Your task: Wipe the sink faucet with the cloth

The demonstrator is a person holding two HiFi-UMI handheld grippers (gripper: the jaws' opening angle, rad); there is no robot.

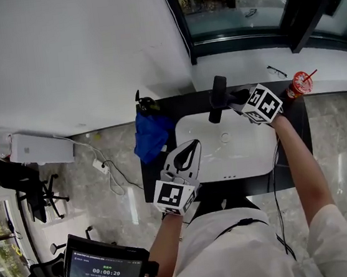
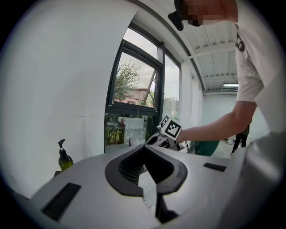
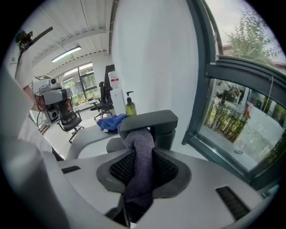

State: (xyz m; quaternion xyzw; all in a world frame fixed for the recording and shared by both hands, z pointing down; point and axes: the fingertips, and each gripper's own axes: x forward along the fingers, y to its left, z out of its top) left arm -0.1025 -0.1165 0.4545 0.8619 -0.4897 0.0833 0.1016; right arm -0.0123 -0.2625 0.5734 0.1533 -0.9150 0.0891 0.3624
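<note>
Cloth [image 3: 139,154], grey knit; faucet [image 3: 152,120], matte, boxy

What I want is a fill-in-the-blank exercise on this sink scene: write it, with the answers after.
The right claw is ____ on the grey cloth, close by the faucet. The left claw stands ____, with nothing between its jaws. A ____ cloth lies on the counter beside the sink.
Missing words: shut; open; blue.

Office: swivel chairs [image 3: 70,121], sink [image 1: 244,154]
</note>
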